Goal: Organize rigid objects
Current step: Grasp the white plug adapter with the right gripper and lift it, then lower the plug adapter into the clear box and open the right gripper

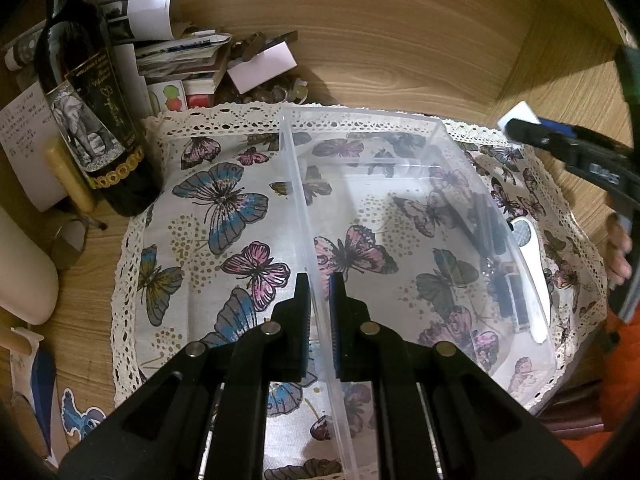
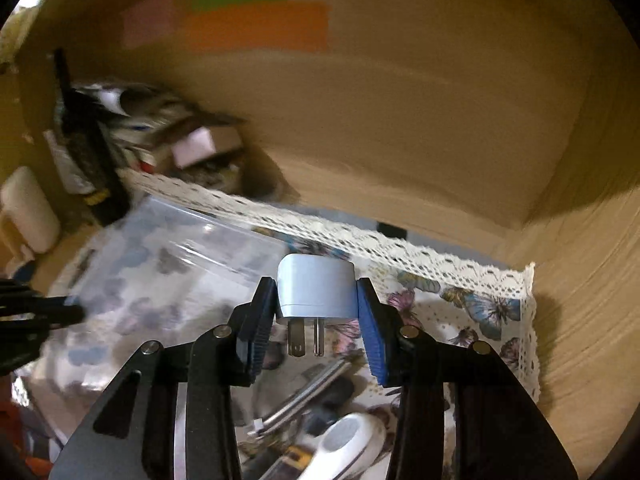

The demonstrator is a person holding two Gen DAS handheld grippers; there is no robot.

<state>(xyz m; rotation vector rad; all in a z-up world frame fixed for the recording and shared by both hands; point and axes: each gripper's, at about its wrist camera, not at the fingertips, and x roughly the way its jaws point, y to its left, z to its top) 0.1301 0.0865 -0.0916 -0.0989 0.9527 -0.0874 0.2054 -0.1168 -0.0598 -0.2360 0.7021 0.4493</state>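
A clear plastic box (image 1: 400,152) stands on a butterfly cloth (image 1: 224,208). My left gripper (image 1: 320,280) is shut on the box's left wall. My right gripper (image 2: 316,292) is shut on a white plug adapter (image 2: 316,288), prongs toward the camera, held above the cloth to the right of the box (image 2: 160,248). In the left wrist view the right gripper (image 1: 516,124) shows at the upper right with the adapter (image 1: 520,114) at its tip. Beside the box lie a white tool (image 1: 530,264) (image 2: 348,444), dark items (image 1: 508,288) and metal tools (image 2: 304,396).
A dark wine bottle (image 1: 84,112) stands left of the cloth, with a pale stick (image 1: 70,176), papers and small boxes (image 1: 192,64) behind. Wooden walls (image 1: 400,40) close the back and right. The cloth's lace edge (image 2: 400,248) runs along the back.
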